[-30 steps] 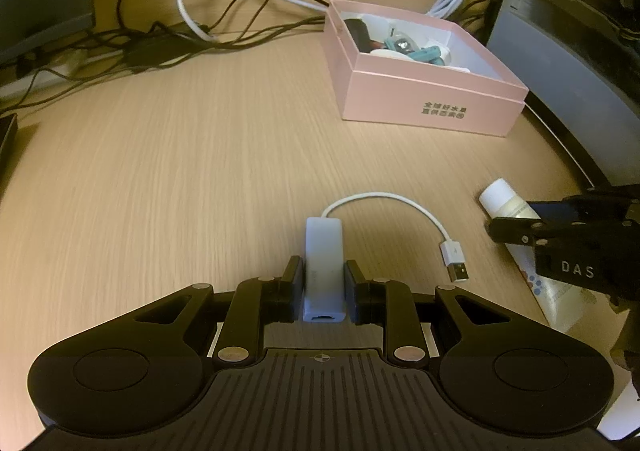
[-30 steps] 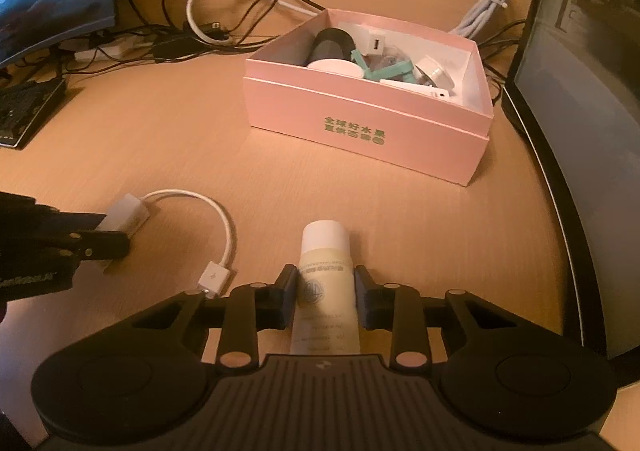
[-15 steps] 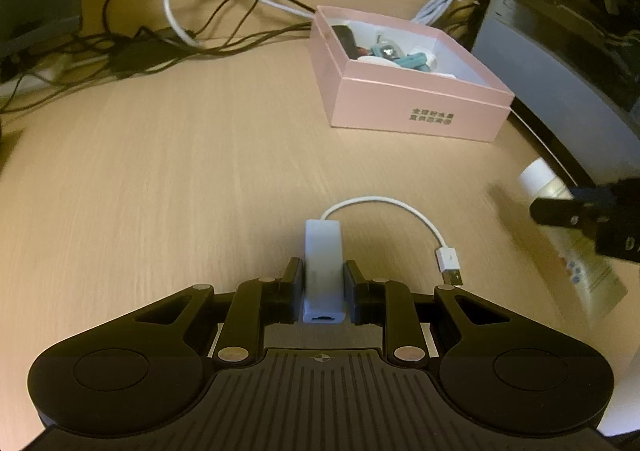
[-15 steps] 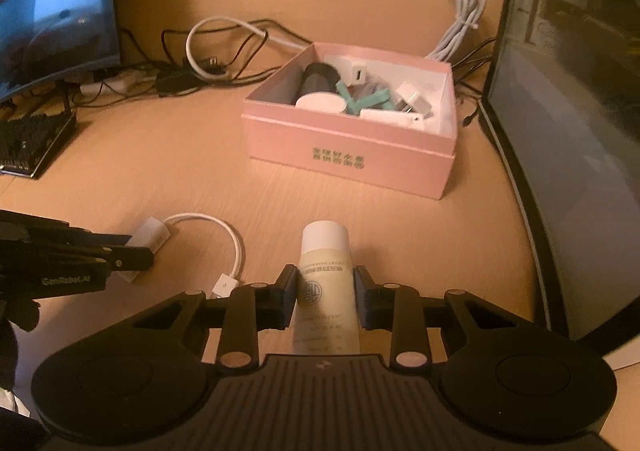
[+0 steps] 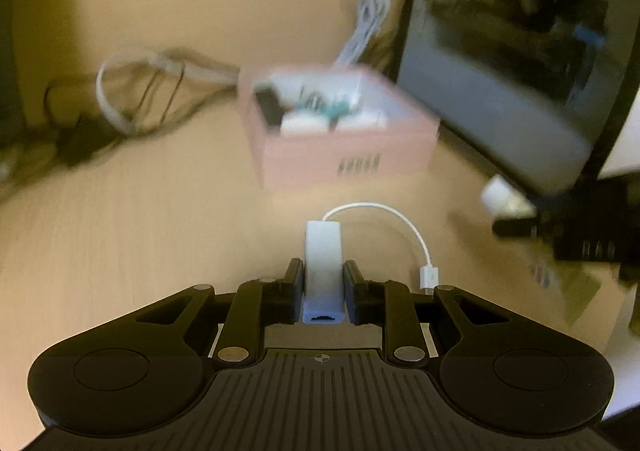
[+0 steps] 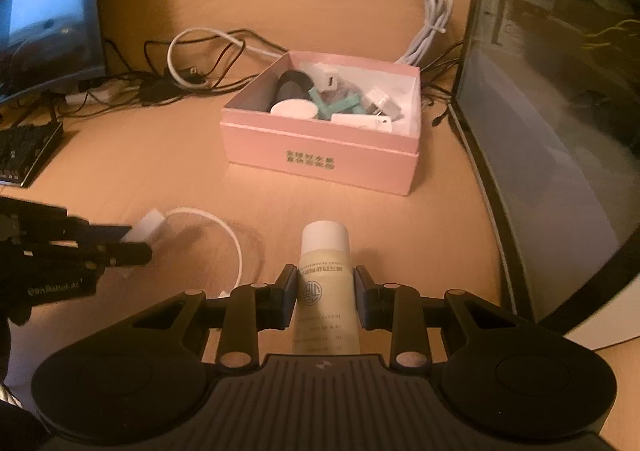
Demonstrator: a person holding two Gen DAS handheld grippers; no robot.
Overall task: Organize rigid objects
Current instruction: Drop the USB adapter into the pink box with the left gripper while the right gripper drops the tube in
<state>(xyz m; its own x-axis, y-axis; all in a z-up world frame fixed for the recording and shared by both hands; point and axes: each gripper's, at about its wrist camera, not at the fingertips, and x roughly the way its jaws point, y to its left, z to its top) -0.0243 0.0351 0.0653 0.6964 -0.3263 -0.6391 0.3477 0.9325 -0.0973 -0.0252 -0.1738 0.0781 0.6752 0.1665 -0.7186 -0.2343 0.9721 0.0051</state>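
So the big target here is the pink box (image 6: 320, 155), sitting ahead of both grippers on the desk (image 6: 140, 171), with the computer case (image 6: 560, 131) close on its right side. It's already got a pile of small stuff in it, so there's not loads of free floor; from the right wrist view the barest patch looks like the near right corner.

The right gripper (image 6: 325, 293) is clamped on a tube (image 6: 325, 279) with a white cap, cap pointing forward toward the box. The left gripper (image 5: 322, 285) is clenched on a small white adapter (image 5: 322, 251), and the adapter's cable (image 5: 384, 219) loops off to the gripper's right and ends in a USB plug (image 5: 429, 277) hanging just beside the right finger. Both things look to be lifted clear of the desk, though the left view is too blurry to be sure.

My take on doing this bit well: don't bring both in at once, the box opening is tight and the grippers are already near each other. I'd send the tube in first, carry it over the near wall, and let go low so it doesn't bounce off the round white lid (image 6: 294, 109). With the adapter, watch that dangling plug, it'll catch the box rim if you come in too low. Lift high enough that the plug clears the wall, then lower so the cable goes in first.
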